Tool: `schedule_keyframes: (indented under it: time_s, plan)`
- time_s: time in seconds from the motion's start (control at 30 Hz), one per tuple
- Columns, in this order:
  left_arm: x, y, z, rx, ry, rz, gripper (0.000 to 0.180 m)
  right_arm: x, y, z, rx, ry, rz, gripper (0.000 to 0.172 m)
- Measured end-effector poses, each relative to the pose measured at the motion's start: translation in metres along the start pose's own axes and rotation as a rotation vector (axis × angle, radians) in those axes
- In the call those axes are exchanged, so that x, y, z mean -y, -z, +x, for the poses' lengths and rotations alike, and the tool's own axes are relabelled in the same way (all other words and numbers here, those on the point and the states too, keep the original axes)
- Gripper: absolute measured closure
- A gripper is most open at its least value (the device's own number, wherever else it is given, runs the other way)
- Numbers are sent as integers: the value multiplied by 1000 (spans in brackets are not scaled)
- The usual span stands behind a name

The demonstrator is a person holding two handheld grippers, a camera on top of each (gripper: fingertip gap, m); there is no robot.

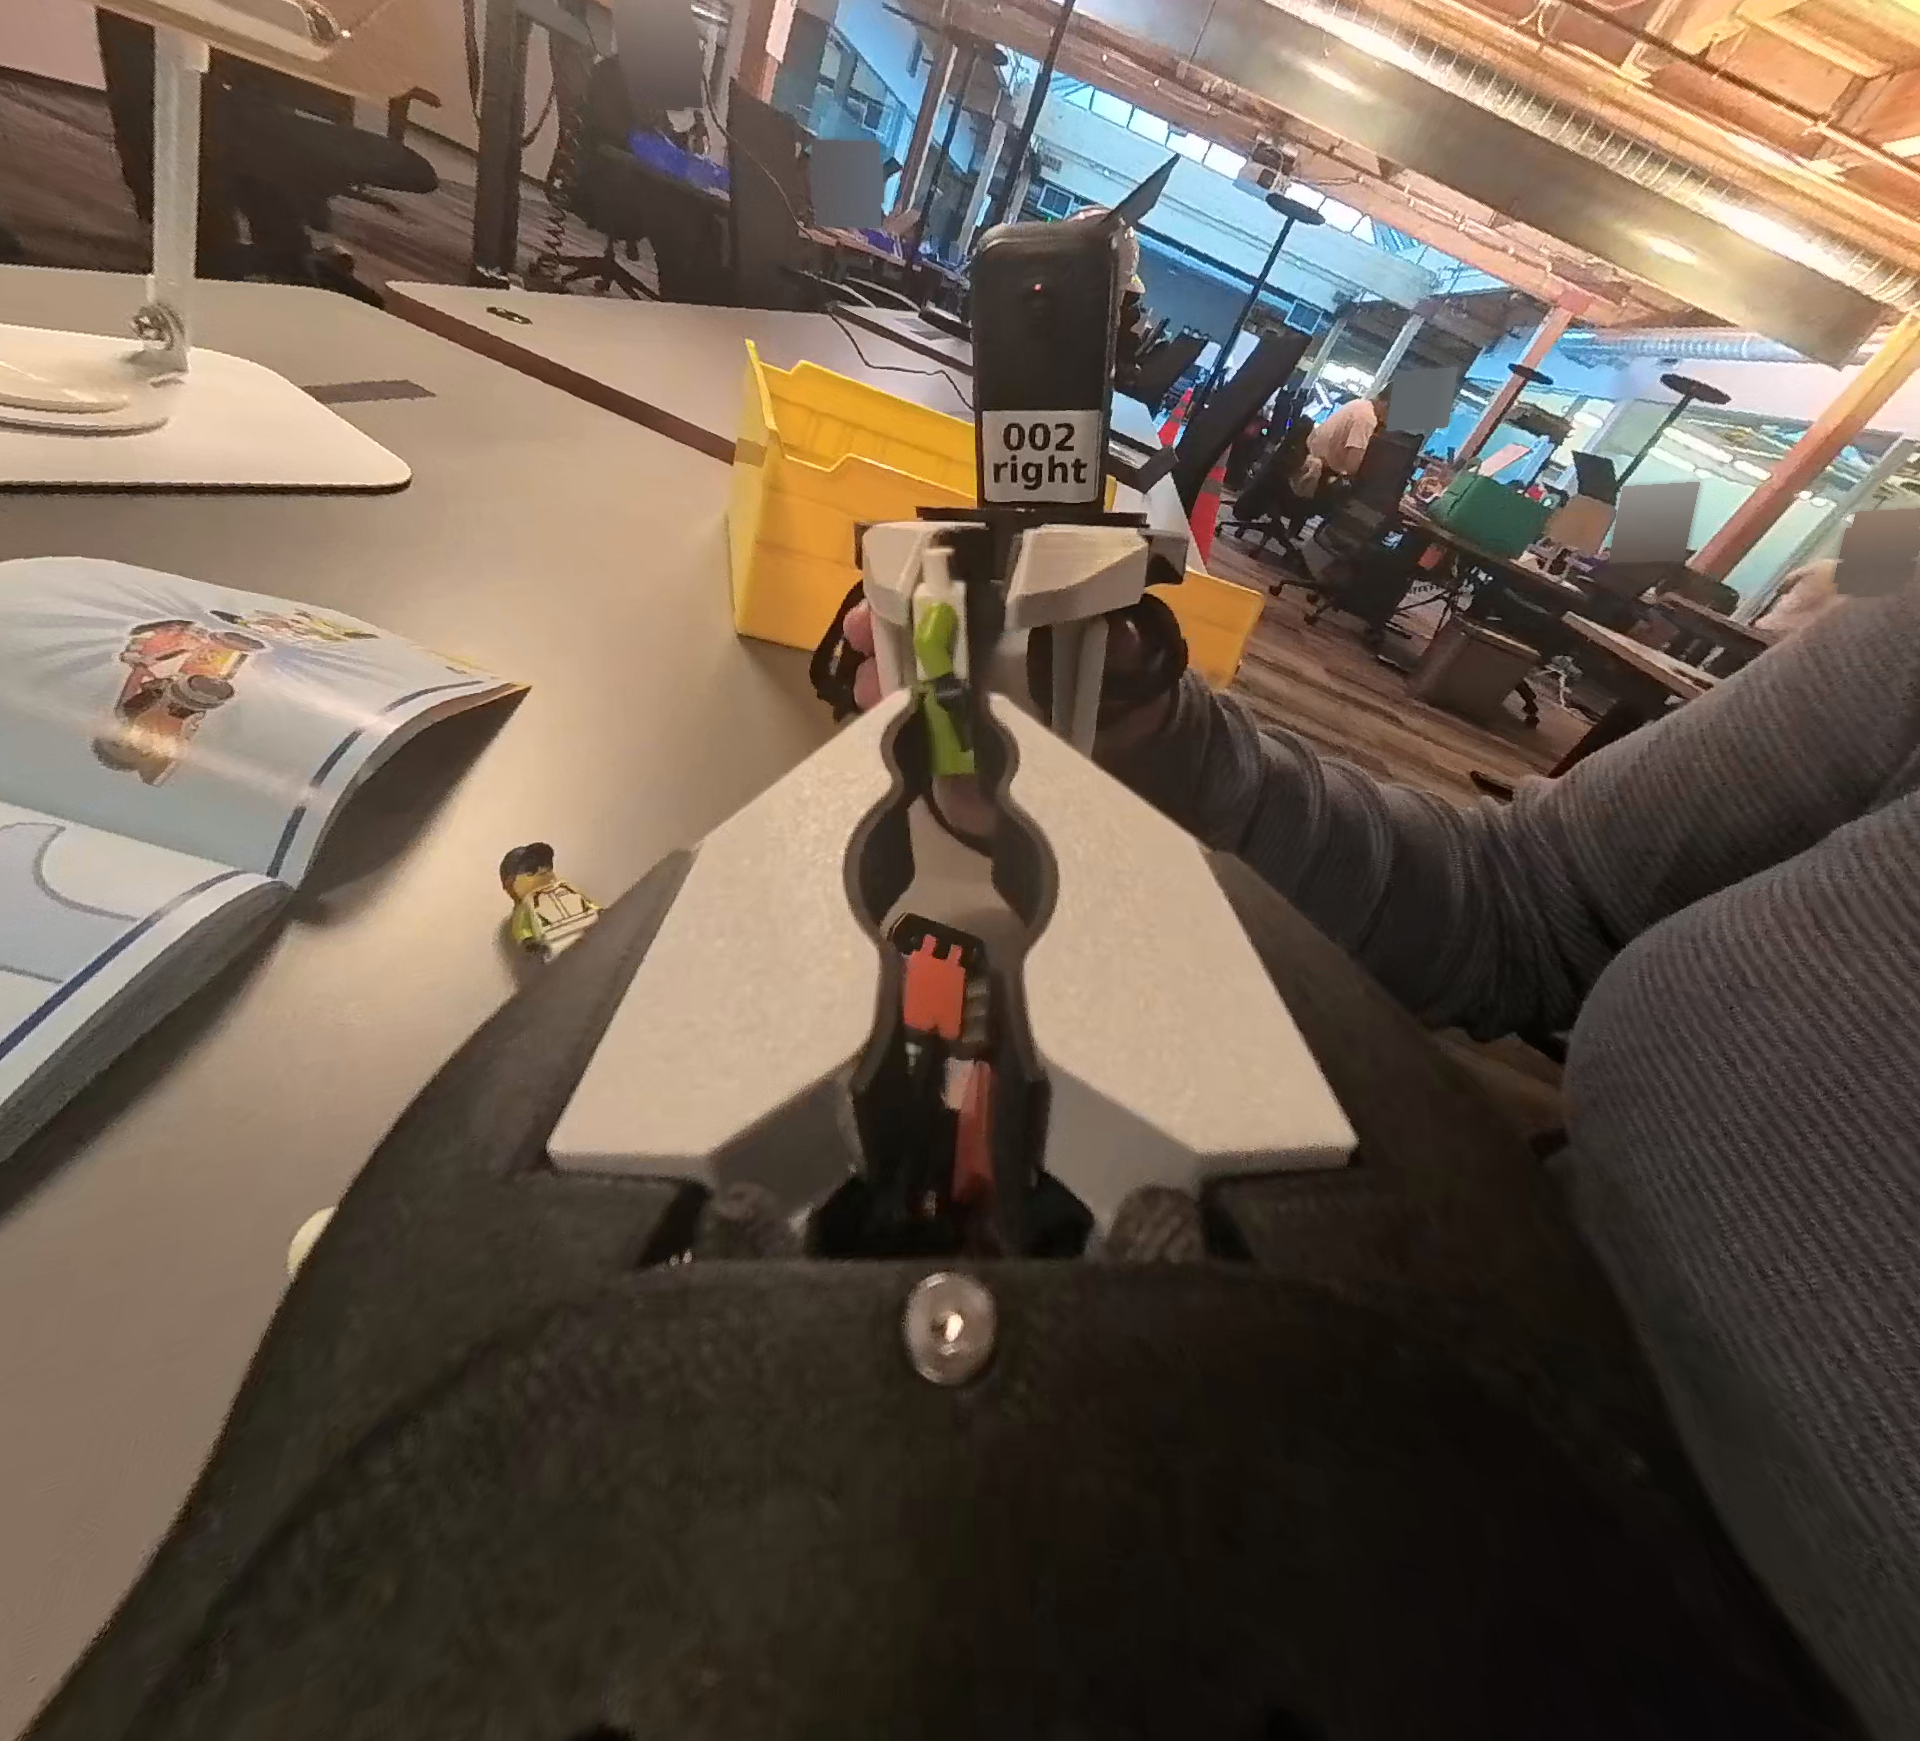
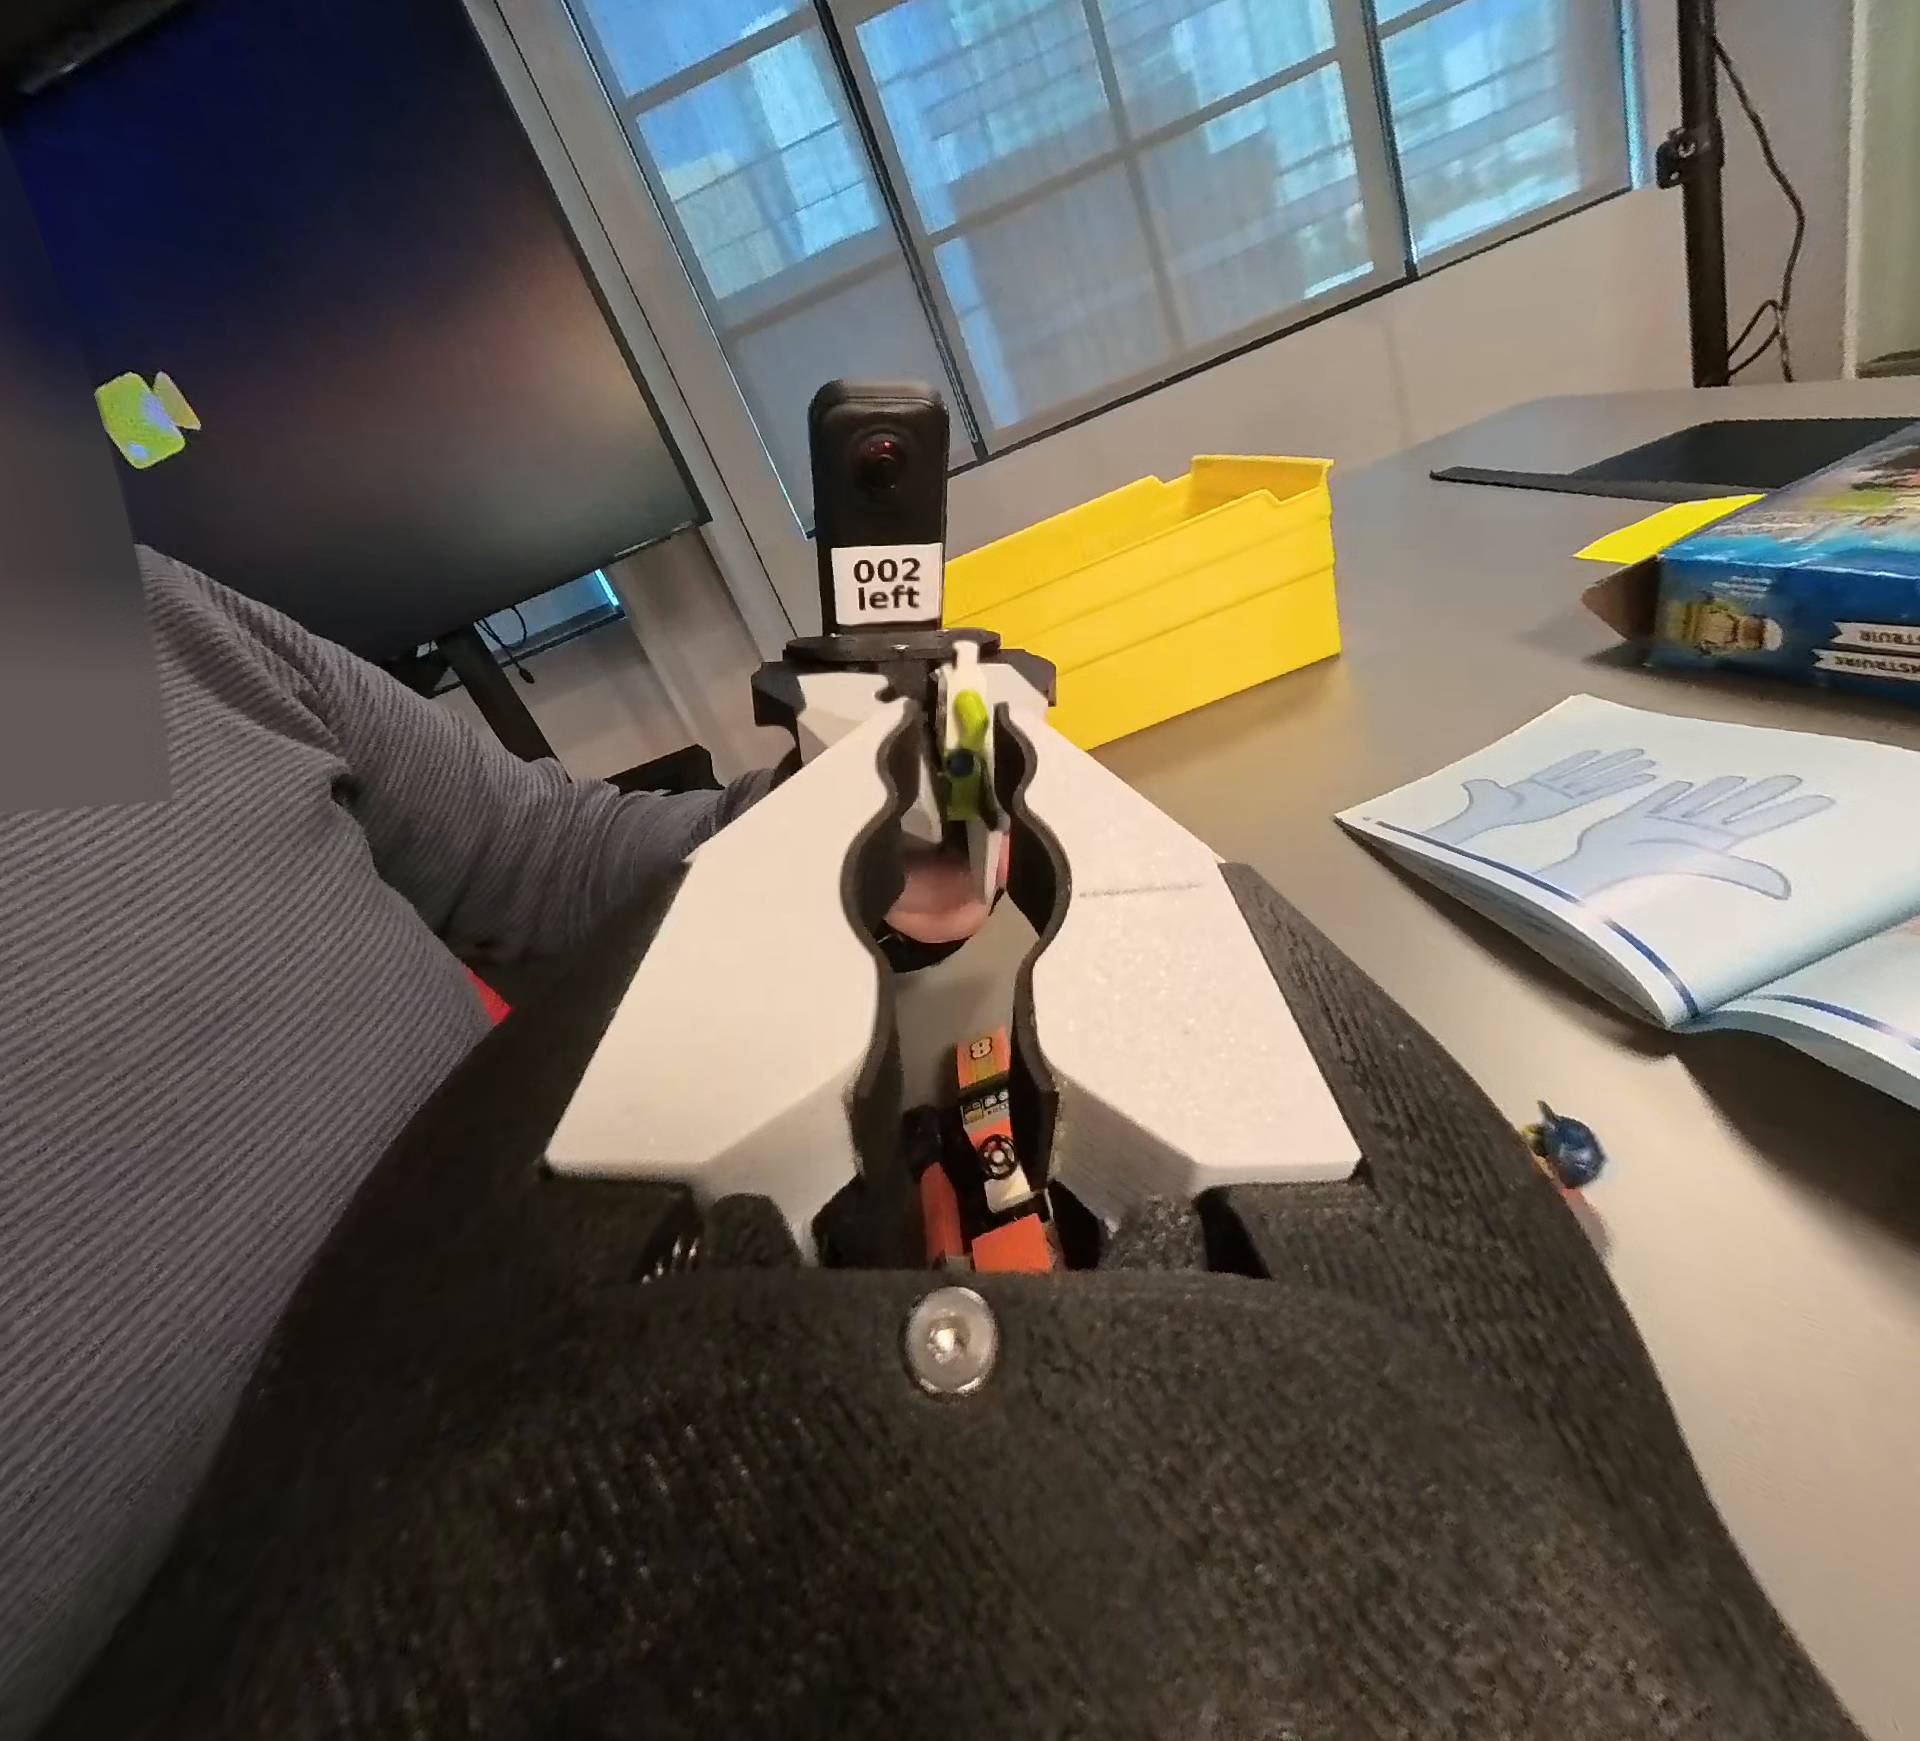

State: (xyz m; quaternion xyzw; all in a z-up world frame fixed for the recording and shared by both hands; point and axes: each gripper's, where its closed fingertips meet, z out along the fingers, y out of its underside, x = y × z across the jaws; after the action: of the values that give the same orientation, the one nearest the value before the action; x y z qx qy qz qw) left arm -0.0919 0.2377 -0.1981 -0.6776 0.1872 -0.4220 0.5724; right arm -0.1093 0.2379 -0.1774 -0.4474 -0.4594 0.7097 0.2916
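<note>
Lime-green-and-white toy brick piece [image 1: 940,692] pinched mid-air between tips of left gripper [image 1: 938,723] and right gripper [image 2: 961,761], both nearly closed on it; yellow plastic bin [image 2: 1174,585] far behind, toy minifigure [image 1: 545,902] near left.

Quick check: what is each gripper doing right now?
Left gripper: shut on a small lime-green and white toy piece.
Right gripper: closed around the same piece; contact unclear.

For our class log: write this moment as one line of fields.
grippers: tip to tip | between tips: green-and-white toy piece | table: toy figure, booklet, yellow bin
</note>
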Motion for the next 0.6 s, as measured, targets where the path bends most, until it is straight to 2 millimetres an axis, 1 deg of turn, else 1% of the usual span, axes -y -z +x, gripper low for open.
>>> schedule_keyframes:
  time_s: [0.1, 0.2, 0.27, 0.33, 0.43, 0.53, 0.6]
  plan:
    - [-2, 0, -1, 11, -18, -17, 174, 3, 3, 4, -30, 20, 13, 161]
    - [-1, 3, -8, 56, -43, -26, 174, 6, 8, 13, -88, 53, 29, 161]
    - [1, 6, -10, 68, -48, -28, 174, 3, 8, 15, -107, 77, 4, 161]
    - [-2, 6, -10, 67, -57, -50, 174, -4, 4, 13, -90, 84, -34, 158]
    - [-11, 3, -7, 53, -75, -105, 174, -11, -2, 5, -39, 62, -62, 155]
    - [-18, 0, -3, 31, -76, -140, 174, -17, -4, 2, -12, 46, -94, 162]
    - [-20, -1, -1, 21, -69, -155, 174, -18, -4, 1, 3, 37, -98, 163]
